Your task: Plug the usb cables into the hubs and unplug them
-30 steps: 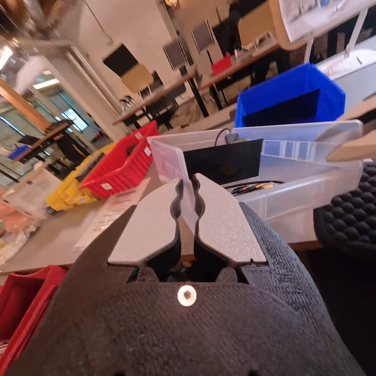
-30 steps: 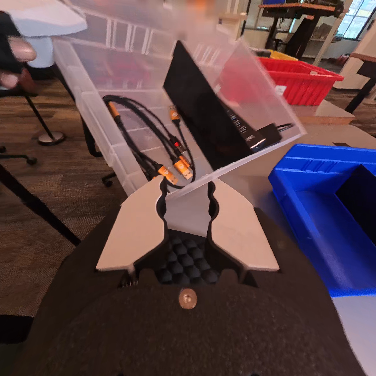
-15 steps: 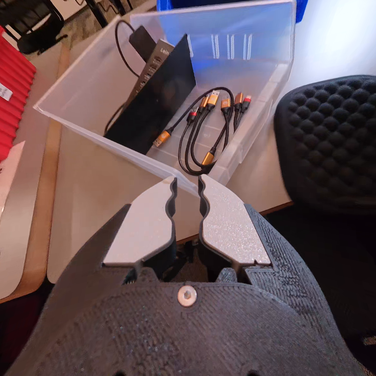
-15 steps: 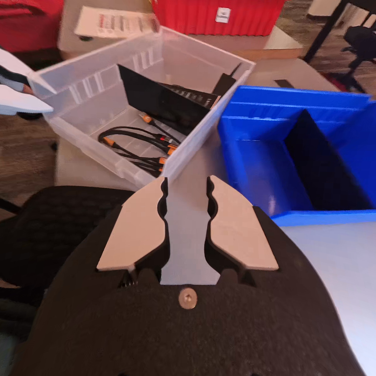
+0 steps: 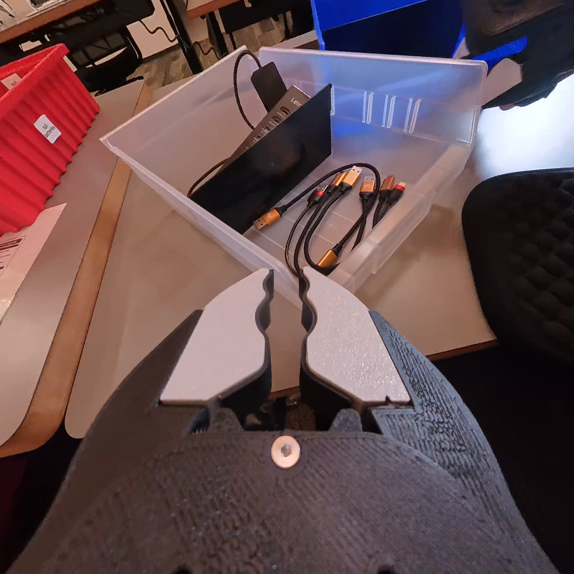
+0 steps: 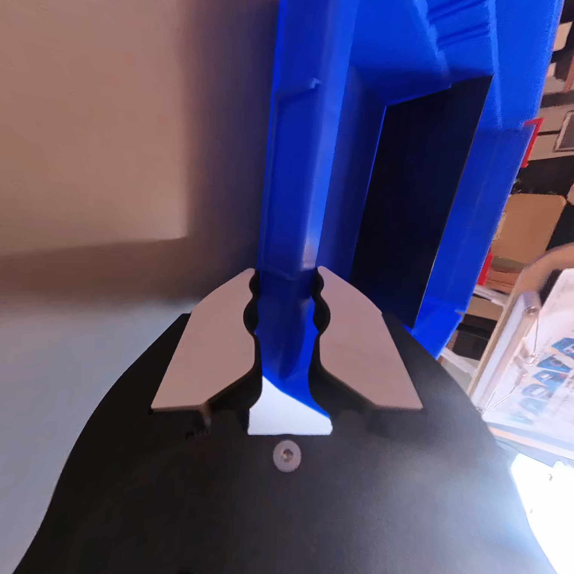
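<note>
The left gripper hangs above the near corner of a clear plastic bin on a pale surface, its grey fingers a narrow gap apart and holding nothing. Inside the bin, a black divider panel stands tilted across the middle. Behind it, toward 11 o'clock, a grey usb hub leans against the panel with its row of ports showing, and a black cord loops from it to a small black box at the back wall. In front of the panel, toward 1 o'clock, a loose bundle of black usb cables with orange and red plugs lies on the bin floor, unplugged and apart from the hub. A red ridged crate sits at 10 o'clock, and a black dimpled cushion at 3 o'clock. A blue bin stands just behind the clear one at 12 o'clock. The right wrist view is blurred: the right gripper points at the wall of the same blue bin, which runs up the middle of the view, with its fingers moderately apart and empty. A clear box sits at 3 o'clock.
</note>
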### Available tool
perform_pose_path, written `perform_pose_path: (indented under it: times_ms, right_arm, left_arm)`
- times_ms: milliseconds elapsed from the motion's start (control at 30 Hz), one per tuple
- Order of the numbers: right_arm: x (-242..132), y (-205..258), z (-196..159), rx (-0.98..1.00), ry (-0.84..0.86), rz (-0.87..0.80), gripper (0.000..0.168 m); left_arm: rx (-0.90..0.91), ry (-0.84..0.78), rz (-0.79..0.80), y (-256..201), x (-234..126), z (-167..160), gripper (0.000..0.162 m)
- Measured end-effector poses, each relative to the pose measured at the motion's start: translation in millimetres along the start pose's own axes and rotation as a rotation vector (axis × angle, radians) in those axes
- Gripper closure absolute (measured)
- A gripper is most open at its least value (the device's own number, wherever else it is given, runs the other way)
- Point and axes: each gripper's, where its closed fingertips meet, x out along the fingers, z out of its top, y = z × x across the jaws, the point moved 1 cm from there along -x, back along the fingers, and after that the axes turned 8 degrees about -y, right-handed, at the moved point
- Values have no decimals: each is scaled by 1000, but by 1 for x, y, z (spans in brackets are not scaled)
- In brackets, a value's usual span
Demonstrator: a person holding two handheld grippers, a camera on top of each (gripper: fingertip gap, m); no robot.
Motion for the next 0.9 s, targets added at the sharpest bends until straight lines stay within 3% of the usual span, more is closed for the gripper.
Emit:
perform_pose_path:
  times_ms: [100, 233, 400, 533, 800, 900]
  right_arm:
    - [-16, 5, -37, -28, 2, 16, 136]
    - [-62, 25, -113, -15, -16, 60, 135]
    - [-133, 63, -213, 13, -7, 44, 135]
    - [-167, 73, -285, 67, 50, -3, 136]
    - [-149, 25, -400, 87, 113, -79, 136]
    - [-135, 5, -428, 89, 125, -86, 137]
  left_arm:
    - [-1, -8, 7, 0, 2, 0, 146]
    - [2, -8, 18, 1, 9, -1, 140]
    - [-25, -21, 30, -1, 32, 3, 135]
    - [18, -8, 62, -11, 61, 15, 137]
    - [121, 81, 72, -32, 133, 43, 136]
    - [154, 34, 153, -22, 125, 68, 125]
